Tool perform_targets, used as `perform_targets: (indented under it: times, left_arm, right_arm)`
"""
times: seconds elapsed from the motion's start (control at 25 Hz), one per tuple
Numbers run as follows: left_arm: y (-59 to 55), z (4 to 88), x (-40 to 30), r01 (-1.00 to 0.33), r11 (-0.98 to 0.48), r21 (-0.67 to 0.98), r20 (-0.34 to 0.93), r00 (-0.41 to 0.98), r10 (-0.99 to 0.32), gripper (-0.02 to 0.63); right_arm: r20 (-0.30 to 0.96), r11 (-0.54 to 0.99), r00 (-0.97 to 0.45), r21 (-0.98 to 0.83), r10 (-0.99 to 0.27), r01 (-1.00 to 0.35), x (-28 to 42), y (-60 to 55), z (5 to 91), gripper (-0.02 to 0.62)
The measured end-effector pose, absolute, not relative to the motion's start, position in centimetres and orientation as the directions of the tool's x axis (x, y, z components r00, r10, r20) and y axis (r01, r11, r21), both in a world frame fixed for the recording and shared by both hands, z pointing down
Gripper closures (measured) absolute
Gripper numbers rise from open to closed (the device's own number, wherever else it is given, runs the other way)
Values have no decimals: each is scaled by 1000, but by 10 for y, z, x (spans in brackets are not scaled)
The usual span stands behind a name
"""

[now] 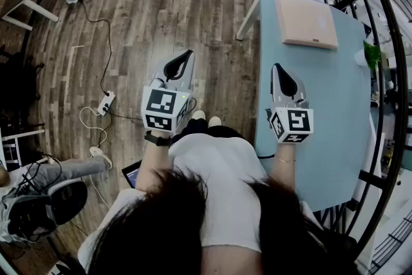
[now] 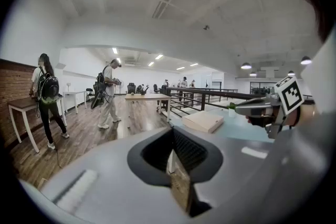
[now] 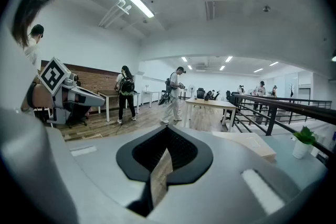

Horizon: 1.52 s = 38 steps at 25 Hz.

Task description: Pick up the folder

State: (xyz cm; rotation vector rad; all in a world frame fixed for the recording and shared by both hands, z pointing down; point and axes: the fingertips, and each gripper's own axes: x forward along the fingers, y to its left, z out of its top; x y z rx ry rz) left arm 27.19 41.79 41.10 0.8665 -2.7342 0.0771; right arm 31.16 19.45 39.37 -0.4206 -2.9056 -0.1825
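Head view: pink folder [image 1: 306, 20] flat on the blue table [image 1: 338, 106]

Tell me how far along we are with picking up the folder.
Nothing looks done yet: the folder lies flat at the far end of the blue table, untouched. In hand: the left hand-held gripper and the right hand-held gripper are both shut and empty, held short of it. Left to do: reach the folder, open, grip it and lift.
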Motion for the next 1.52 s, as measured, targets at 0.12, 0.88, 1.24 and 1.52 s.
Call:
perform_targets:
  times: [0.12, 0.88, 1.24, 1.52]
  left_arm:
    - [433, 417, 266, -567, 823, 29, 283, -785, -551, 548]
    - [467, 452, 182, -542, 836, 89, 322, -778, -539, 546]
    - [430, 443, 72, -556, 824, 114, 301, -771, -562, 546]
    - [400, 429, -1, -561, 819, 121, 293, -768, -570, 546]
  right_arm:
    - [208, 959, -941, 44, 267, 282, 305, 203, 397, 592]
    - [245, 961, -929, -45, 277, 274, 219, 224, 428, 554]
    - [251, 952, -918, -73, 307, 299, 106, 196, 426, 509]
    - [271, 948, -909, -101, 317, 300, 39, 165, 423, 457]
